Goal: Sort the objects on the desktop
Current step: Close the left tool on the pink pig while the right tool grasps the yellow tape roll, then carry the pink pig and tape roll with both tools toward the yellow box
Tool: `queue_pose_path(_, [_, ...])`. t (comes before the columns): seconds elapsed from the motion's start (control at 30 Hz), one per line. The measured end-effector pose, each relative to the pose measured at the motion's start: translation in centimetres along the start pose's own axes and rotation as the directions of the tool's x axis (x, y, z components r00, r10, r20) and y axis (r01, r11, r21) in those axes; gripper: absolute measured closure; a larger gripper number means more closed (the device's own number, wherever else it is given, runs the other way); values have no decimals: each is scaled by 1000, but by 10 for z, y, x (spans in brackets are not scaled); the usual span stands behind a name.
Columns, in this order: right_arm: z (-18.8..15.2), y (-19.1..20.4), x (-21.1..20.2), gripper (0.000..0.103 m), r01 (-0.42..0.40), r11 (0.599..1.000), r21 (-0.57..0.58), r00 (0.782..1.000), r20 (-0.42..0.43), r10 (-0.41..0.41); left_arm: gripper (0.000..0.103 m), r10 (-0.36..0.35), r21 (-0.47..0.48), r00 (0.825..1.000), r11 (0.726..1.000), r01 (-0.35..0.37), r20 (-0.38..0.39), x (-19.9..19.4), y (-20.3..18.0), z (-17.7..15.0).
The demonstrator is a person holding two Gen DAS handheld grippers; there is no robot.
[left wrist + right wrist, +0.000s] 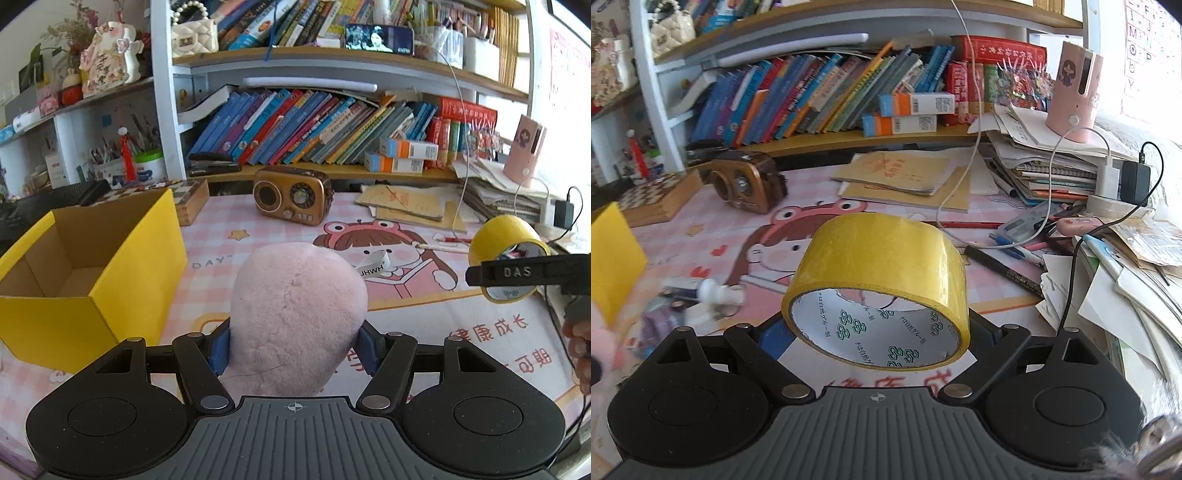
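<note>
Two grippers, each loaded; one yellow cardboard box [88,258] open-topped at desk left, interior bare as far as visible; one pink plush toy [299,317] pinched between blue pads [218,347] of left gripper [295,349], held over the cartoon desk mat [424,317] just right of the box; one yellow tape roll [882,288] clamped across its sides by right gripper [877,332], lifted above the mat, core facing camera; one brown retro radio [291,195] at desk rear beside one chessboard box [184,199]; paper stack [1052,162] and cables crowd desk right; two orange-blue cartons [908,112] on shelf; pens, count unclear, lie near a red pencil [971,224]; blurred small items at left of right wrist view, unidentifiable.
</note>
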State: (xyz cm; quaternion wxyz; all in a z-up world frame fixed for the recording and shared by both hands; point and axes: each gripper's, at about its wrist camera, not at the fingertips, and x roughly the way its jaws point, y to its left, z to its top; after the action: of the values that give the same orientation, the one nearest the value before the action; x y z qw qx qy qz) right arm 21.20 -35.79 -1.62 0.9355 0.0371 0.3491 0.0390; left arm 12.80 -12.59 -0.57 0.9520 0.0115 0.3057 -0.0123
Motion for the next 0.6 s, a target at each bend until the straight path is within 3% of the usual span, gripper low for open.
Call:
queue_pose_path(0.37, [-35,55,-63,11,-61,998,-12,998,-8,61,38,-86,-4,996,996,86,15,-32,41,-15])
queue_pose_path(0.6, [-59,98,-90,11,-49,998,-34,999,-17,48,38,-118,0,993,993,119,29,-53,71,-27])
